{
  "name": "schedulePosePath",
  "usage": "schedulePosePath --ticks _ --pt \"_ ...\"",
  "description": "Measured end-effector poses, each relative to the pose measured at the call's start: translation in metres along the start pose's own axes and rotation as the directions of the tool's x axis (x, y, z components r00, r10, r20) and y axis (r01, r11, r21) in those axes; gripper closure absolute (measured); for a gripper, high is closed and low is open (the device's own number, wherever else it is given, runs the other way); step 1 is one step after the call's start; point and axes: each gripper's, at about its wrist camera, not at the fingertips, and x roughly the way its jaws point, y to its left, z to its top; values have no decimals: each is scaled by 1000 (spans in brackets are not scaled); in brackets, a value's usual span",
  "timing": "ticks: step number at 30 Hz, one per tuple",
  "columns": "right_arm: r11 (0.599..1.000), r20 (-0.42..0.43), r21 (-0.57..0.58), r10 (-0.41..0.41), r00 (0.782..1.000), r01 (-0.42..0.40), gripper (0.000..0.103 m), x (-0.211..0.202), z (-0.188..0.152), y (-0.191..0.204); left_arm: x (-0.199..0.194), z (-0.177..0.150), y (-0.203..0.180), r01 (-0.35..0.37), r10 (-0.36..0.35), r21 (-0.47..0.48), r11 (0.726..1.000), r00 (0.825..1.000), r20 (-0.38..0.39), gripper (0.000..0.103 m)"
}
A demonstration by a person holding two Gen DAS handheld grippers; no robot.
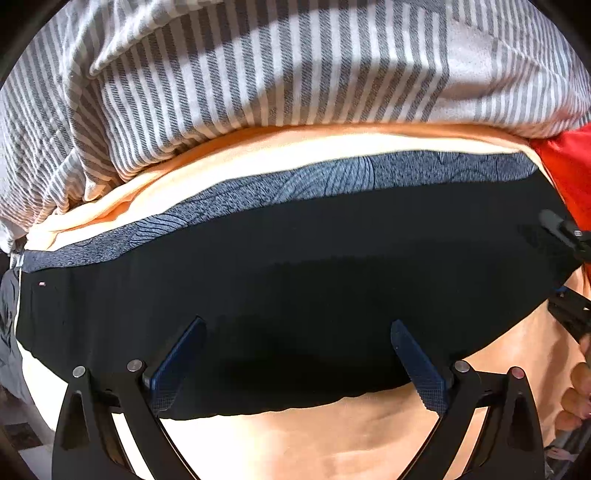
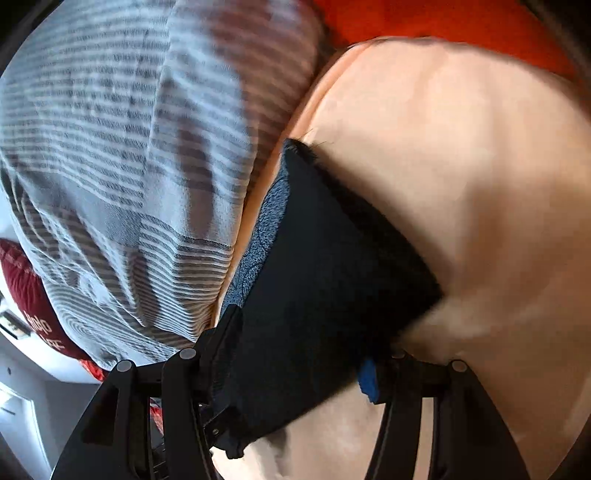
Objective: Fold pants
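Note:
The black pants [image 1: 295, 266] lie spread on a peach sheet [image 1: 332, 439], with a blue patterned layer [image 1: 332, 173] showing along their far edge. My left gripper [image 1: 297, 328] is open just above the pants' near part, holding nothing. The right gripper shows at the right edge of the left wrist view [image 1: 565, 236], at the pants' end. In the right wrist view the pants [image 2: 325, 288] drape between the fingers of my right gripper [image 2: 306, 354], which is closed around the cloth; the view is blurred.
A grey-and-white striped blanket [image 1: 258, 66] is heaped behind the pants and shows in the right wrist view [image 2: 129, 147]. Red fabric [image 1: 569, 166] lies at the right and shows in the right wrist view [image 2: 443, 22]. A dark red item [image 2: 33, 306] lies at far left.

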Motion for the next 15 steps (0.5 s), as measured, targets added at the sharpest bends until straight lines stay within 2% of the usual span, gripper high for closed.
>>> schedulePosePath --ticks 2,4,5,6,10,13,15 --pt "1000 -22 -14 -17 1000 16 43 10 3 6 -6 6 6 -16 16 -26 1000 1000 24 2" --pt "1000 -45 7 -28 999 28 61 13 6 8 -11 18 16 -33 38 -73 997 998 57 2" --pt "999 -59 33 -29 998 31 81 15 6 6 -12 25 20 -32 39 -101 994 997 67 2" --pt "998 -73 55 -28 997 32 84 16 6 2 -11 30 24 -28 37 -123 992 997 69 2" --pt "997 -83 81 1 997 6 85 12 4 -2 -4 51 29 -32 49 -172 985 994 94 2" --pt "998 -86 59 28 996 -23 85 9 4 7 10 62 24 -96 115 -147 984 986 123 2" --pt "998 -92 43 44 995 -40 85 8 4 15 27 68 26 -149 165 -144 978 980 109 2"
